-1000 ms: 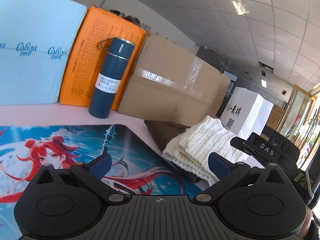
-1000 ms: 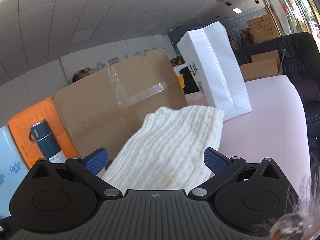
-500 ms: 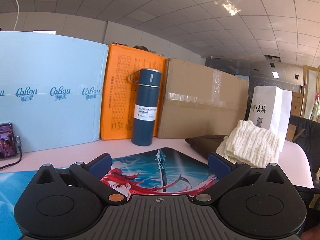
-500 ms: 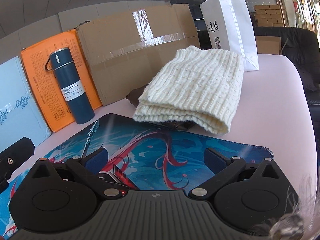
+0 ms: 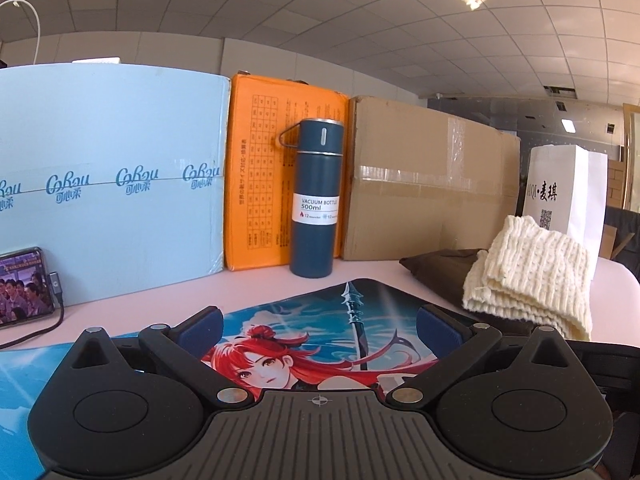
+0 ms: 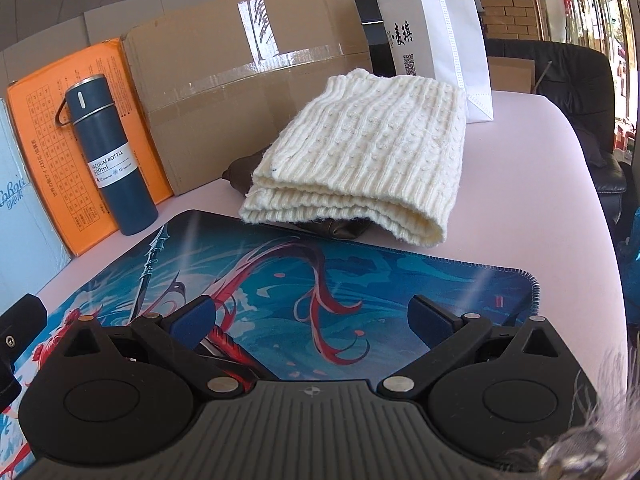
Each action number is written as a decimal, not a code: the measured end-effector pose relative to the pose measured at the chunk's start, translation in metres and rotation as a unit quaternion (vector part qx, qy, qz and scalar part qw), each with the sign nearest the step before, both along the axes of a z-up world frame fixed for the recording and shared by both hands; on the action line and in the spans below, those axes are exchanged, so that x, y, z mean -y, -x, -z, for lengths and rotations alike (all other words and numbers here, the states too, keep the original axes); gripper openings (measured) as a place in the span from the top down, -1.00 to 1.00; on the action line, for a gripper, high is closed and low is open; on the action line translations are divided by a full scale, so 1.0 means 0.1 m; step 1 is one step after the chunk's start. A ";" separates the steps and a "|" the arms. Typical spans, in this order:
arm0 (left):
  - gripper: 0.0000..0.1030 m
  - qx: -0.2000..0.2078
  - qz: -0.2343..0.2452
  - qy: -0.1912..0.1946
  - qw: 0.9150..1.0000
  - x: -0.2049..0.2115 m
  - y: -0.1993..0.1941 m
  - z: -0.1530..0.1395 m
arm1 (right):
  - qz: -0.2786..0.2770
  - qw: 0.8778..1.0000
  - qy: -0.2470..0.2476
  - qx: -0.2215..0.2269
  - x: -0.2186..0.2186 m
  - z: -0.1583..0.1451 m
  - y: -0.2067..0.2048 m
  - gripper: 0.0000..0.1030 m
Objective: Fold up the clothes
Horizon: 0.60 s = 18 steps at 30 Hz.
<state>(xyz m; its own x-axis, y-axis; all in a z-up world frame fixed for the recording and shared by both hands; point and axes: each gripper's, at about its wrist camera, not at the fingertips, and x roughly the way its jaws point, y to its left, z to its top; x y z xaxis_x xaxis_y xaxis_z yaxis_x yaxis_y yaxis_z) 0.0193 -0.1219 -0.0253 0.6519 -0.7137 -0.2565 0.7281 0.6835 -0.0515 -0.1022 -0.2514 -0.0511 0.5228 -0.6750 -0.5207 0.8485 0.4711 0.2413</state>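
I'm holding both grippers low over the anime desk mat (image 6: 360,276), nothing in either. My right gripper (image 6: 312,320) is showing its jaws spread wide with only mat between the blue pads; my left gripper (image 5: 320,326) is the same, jaws apart, empty.

The cream cable-knit sweater (image 6: 372,148) is sitting folded past the mat's far edge, ahead and slightly right of my right gripper. From the left wrist view it's lying well off to the right (image 5: 532,272), so I'm judging the right hand as the nearer one. The long side of the fold is running roughly across my right gripper's line of sight, layered open edges facing me, rounded fold at the right end. It's resting on top of a dark brown garment (image 6: 244,168), which is peeking out at the left and under the front edge; I can't tell how that one is folded.

The pale pink table (image 6: 532,200) is lying bare to the right of the stack. Behind: a blue vacuum bottle (image 5: 316,200) standing upright against an orange box (image 5: 260,184), a taped cardboard carton (image 6: 248,84), a white paper bag (image 6: 436,28) just behind the sweater, a light-blue carton (image 5: 108,200) and a phone on a cable (image 5: 24,284) far left.

Judging it: the sweater looks done, no garment is lying on the mat.
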 end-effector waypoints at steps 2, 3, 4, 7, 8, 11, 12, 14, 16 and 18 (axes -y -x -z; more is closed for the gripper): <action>-1.00 0.007 0.001 -0.002 1.000 0.01 0.02 0.00 | -0.001 1.000 -0.003 -0.001 0.01 0.00 0.00 -1.00; -1.00 0.011 0.002 -0.004 1.000 0.02 0.03 0.00 | -0.001 1.000 -0.002 0.000 0.00 0.00 0.00 -1.00; -1.00 0.015 0.003 -0.006 1.000 0.02 0.04 0.00 | -0.001 1.000 -0.002 0.000 0.00 0.00 0.00 -1.00; -1.00 0.022 0.006 -0.011 1.000 0.04 0.06 -0.01 | 0.000 1.000 -0.006 0.001 0.01 0.00 0.00 -1.00; -1.00 0.023 0.007 -0.012 1.000 0.04 0.07 -0.01 | -0.001 1.000 -0.008 0.002 0.01 0.00 0.01 -1.00; -1.00 0.025 0.008 -0.014 1.000 0.04 0.08 -0.01 | 0.000 1.000 -0.009 0.004 0.02 0.01 0.01 -1.00; -1.00 0.026 0.009 -0.015 1.000 0.04 0.08 -0.01 | 0.000 1.000 -0.010 0.004 0.02 0.01 0.01 -1.00; -1.00 0.027 0.010 -0.016 0.999 0.05 0.08 -0.01 | -0.001 1.000 -0.010 0.003 0.02 0.01 0.01 -1.00; -1.00 0.028 0.010 -0.018 0.999 0.05 0.08 -0.01 | -0.002 1.000 -0.012 0.003 0.03 0.01 0.00 -1.00; -1.00 0.027 0.011 -0.019 0.999 0.06 0.08 -0.01 | -0.003 1.000 -0.012 0.003 0.03 0.01 0.01 -1.00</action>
